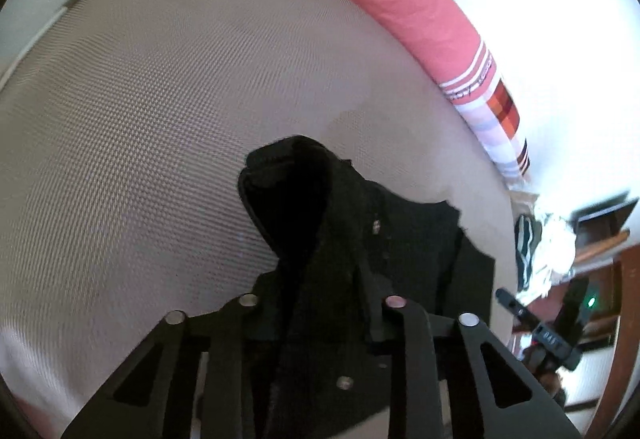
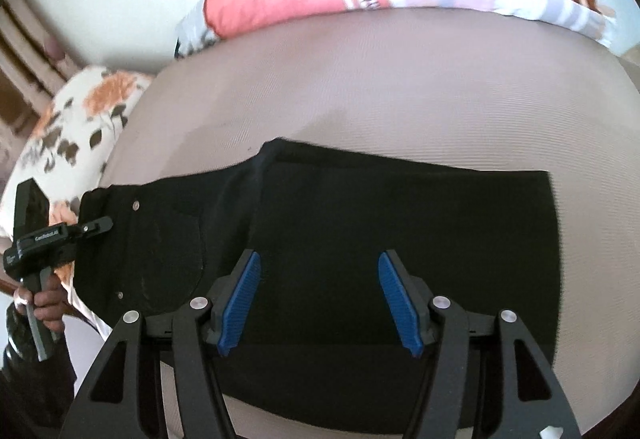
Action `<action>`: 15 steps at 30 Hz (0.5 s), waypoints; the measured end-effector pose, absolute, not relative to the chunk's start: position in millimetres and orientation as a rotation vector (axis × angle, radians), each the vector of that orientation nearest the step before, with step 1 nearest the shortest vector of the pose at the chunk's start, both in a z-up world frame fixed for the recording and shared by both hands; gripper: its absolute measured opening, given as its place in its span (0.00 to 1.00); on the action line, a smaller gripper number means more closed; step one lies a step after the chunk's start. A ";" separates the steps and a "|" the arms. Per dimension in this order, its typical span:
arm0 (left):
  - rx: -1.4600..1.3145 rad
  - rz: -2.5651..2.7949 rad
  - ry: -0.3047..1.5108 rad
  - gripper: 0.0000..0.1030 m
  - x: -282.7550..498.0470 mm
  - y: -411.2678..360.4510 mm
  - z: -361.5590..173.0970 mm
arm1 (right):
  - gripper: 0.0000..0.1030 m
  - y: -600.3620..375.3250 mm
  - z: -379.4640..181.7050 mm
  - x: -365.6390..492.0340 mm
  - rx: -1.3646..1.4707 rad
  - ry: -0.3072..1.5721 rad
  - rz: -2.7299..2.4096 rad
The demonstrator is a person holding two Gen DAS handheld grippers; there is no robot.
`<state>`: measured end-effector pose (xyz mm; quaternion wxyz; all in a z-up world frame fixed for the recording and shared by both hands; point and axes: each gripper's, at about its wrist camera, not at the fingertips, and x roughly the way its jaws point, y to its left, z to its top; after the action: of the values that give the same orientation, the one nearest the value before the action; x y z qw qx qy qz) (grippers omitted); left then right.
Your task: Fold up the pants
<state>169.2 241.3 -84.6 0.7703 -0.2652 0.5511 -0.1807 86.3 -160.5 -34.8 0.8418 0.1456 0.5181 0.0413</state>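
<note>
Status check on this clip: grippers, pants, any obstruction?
Left gripper shut on pants waistband. Right gripper open, above the pants. Pants lie folded on bed. Nothing in the way.

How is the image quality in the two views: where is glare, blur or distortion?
Left wrist view: strong glare whitens the wall at upper right, and the black pants sit so close and dark that the left gripper fingers disappear. Right wrist view: fisheye bends the beige mattress edges; the pants show almost no detail; the right gripper is sharp and open.
</note>
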 end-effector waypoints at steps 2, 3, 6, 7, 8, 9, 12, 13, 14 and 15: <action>-0.598 -0.387 1.189 0.20 162.9 231.6 -72.2 | 0.58 -176.5 -30.9 77.3 0.334 1.076 0.075; -0.605 -0.388 1.184 0.19 158.6 229.4 -66.2 | 0.58 -182.2 -29.8 74.6 0.344 1.068 0.072; -0.598 -0.379 1.172 0.13 147.4 202.5 -45.7 | 0.58 -204.3 -27.5 62.9 0.377 1.042 0.056; -0.600 -0.381 1.169 0.12 145.0 196.4 -41.0 | 0.58 -214.3 -26.6 57.2 0.392 1.034 0.051; -0.604 -0.384 1.164 0.11 141.5 186.8 -34.0 | 0.58 -220.6 -25.9 53.5 0.402 1.028 0.048; -0.615 -0.392 1.160 0.11 139.0 175.2 -27.4 | 0.58 -225.9 -25.1 49.9 0.411 1.022 0.045; -0.626 -0.406 1.153 0.11 134.8 145.7 -12.3 | 0.58 -244.9 -21.0 38.7 0.434 1.000 0.035; -0.619 -0.413 1.146 0.11 133.1 131.0 -6.9 | 0.58 -252.2 -19.1 34.3 0.447 0.987 0.033; -0.612 -0.421 1.145 0.11 132.8 119.9 -4.2 | 0.58 -257.3 -17.8 31.3 0.458 0.977 0.031; -0.602 -0.436 1.148 0.11 133.2 104.6 -1.6 | 0.58 -263.9 -16.6 28.1 0.471 0.971 0.022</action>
<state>133.2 104.6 -1.6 0.7752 -0.2783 0.5302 -0.2014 28.1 -263.9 -16.6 0.8579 0.2243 0.4621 0.0106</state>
